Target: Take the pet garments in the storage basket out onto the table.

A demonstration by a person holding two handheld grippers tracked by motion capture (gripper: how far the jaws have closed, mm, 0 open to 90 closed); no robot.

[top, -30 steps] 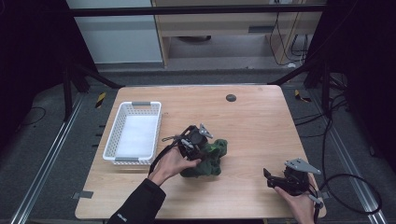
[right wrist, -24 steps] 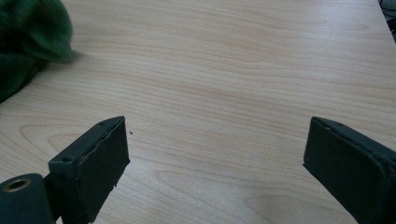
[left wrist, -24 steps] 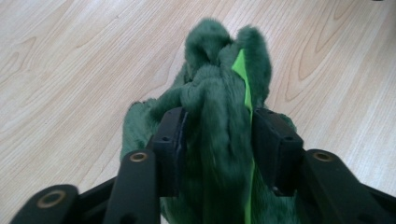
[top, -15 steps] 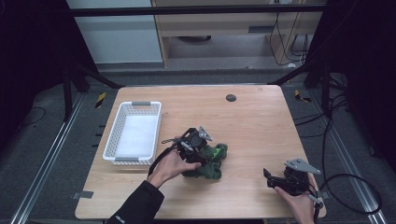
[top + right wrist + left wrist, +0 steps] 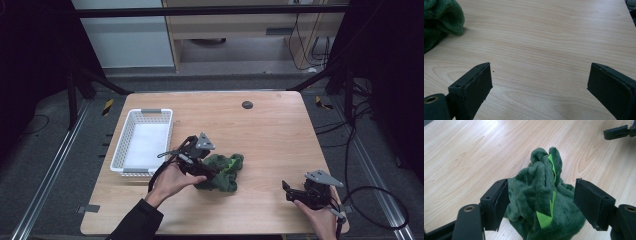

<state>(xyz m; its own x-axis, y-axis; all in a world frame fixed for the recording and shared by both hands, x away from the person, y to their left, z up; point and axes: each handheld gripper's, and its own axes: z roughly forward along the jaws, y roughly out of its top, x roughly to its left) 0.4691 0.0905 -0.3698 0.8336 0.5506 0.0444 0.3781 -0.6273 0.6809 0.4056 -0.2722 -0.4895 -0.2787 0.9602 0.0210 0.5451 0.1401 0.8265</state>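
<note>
A dark green plush toy (image 5: 226,172) with light green spikes lies crumpled near the middle of the wooden table (image 5: 272,135). My left gripper (image 5: 212,172) is at the toy's left side, held from below by a hand. In the left gripper view the plush toy (image 5: 541,192) sits between the jaws of the left gripper (image 5: 540,201), which have just been opening; the right pad stands off the fabric. My right gripper (image 5: 287,191) rests open at the front right, over bare wood (image 5: 539,82). The plush toy's edge (image 5: 439,17) shows at the top left of the right gripper view.
A white mesh basket (image 5: 150,111) stands at the table's left, just beyond the left hand. A small black round disc (image 5: 247,104) lies near the far edge. The other gripper's jaw (image 5: 616,132) shows far off in the left gripper view.
The left gripper has drawn back to the left and slightly up from the plush, its jaws spread wider. The toy has slumped onto the table. The right gripper has stayed put.
</note>
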